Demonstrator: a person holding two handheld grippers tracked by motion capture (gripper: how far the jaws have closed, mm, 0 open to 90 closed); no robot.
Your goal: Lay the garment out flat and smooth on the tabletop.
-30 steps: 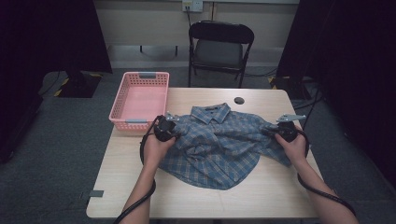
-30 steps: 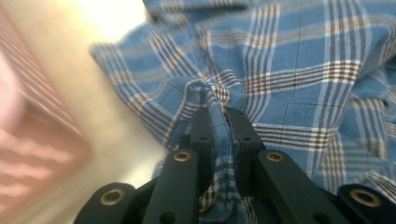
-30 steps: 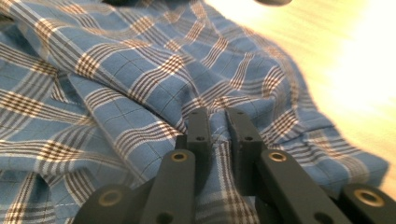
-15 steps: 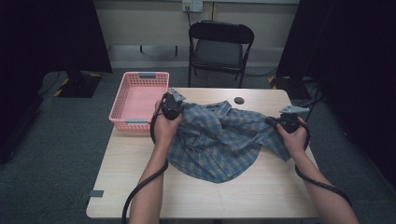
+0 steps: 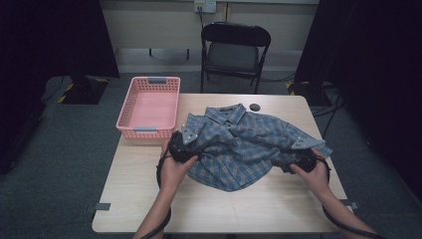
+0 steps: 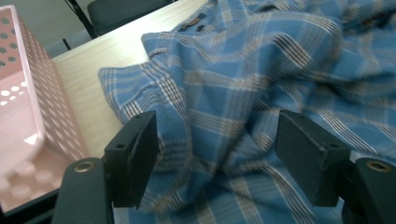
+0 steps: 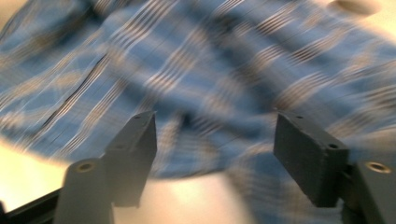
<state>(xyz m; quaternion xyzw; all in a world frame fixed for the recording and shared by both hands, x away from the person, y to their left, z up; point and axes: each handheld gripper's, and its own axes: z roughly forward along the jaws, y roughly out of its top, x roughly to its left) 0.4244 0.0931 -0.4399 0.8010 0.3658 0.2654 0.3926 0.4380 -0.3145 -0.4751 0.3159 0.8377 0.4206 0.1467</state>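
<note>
Two hands at a pale wooden table point(image 5: 149, 199), black folding chair point(image 5: 234, 47) beyond. Blue plaid shirt point(image 5: 244, 147) lies rumpled mid-table beside the pink basket point(image 5: 149, 107). Left gripper point(image 6: 215, 140) and right gripper point(image 7: 215, 140) have just been opening, jaws apart, cloth between them unpinched.

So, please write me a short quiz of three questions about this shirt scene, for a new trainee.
1. True or false: the left tongs are clamped on the plaid shirt.
2. Which thing stands at the table's left far corner? A) pink basket B) metal bucket C) cardboard box
3. Fill in: behind the table stands a black folding ____.

Key: 1 false, the jaws have just been opening, with cloth lying loose between them; 2 A; 3 chair.
</note>
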